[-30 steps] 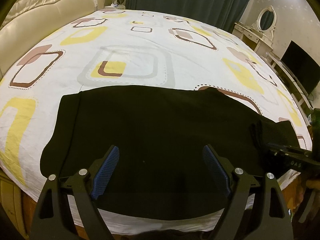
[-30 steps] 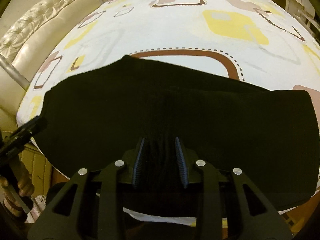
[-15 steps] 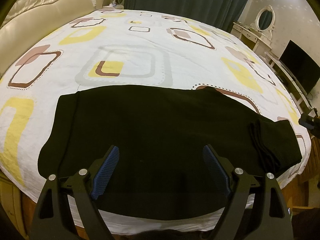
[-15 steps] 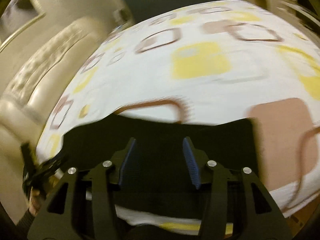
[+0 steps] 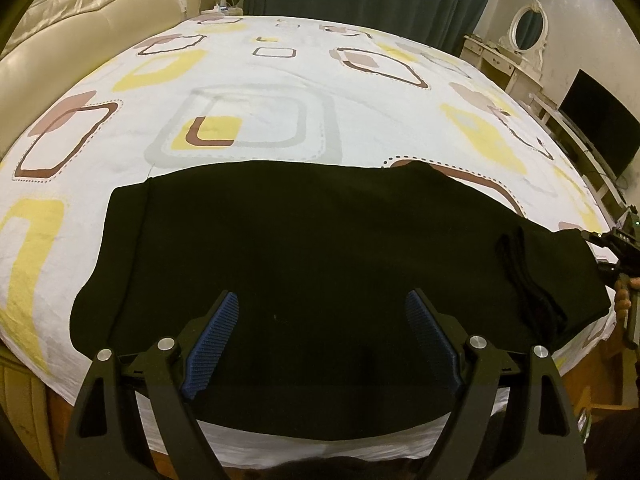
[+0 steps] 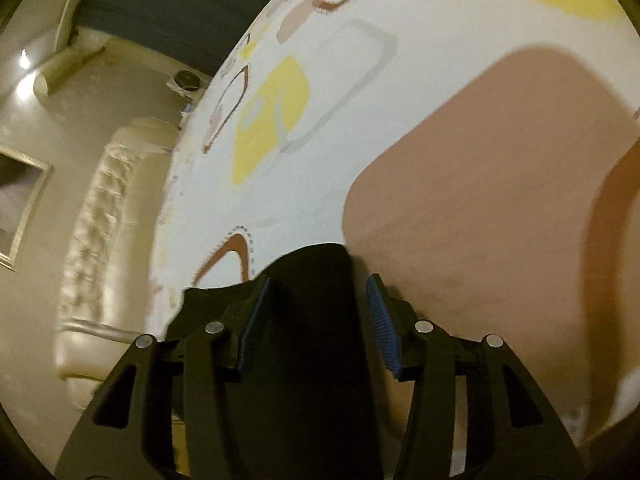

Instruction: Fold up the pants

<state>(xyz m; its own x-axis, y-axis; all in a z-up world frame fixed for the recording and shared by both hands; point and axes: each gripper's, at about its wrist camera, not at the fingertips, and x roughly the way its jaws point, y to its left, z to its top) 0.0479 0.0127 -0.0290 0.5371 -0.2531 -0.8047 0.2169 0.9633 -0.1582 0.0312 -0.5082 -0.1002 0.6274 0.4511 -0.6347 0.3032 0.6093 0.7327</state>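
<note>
Left wrist | left hand-held gripper (image 5: 322, 338) wide over pants (image 5: 320, 248) | right hand-held gripper (image 6: 316, 320) half-spread (holding nothing)

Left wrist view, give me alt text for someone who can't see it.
Black pants lie flat along the near edge of a patterned bedsheet. The open left gripper hovers over them, holding nothing.

The black pants (image 5: 304, 248) are seen as matt, soft cloth; the white patterned bedsheet (image 5: 280, 92) is shown as smooth cotton-like cloth; the cream tufted headboard (image 5: 72, 4) is rendered glossy, leather-like; ribbed blue pads (image 5: 212, 344) are set in matt black plastic fingers.
</note>
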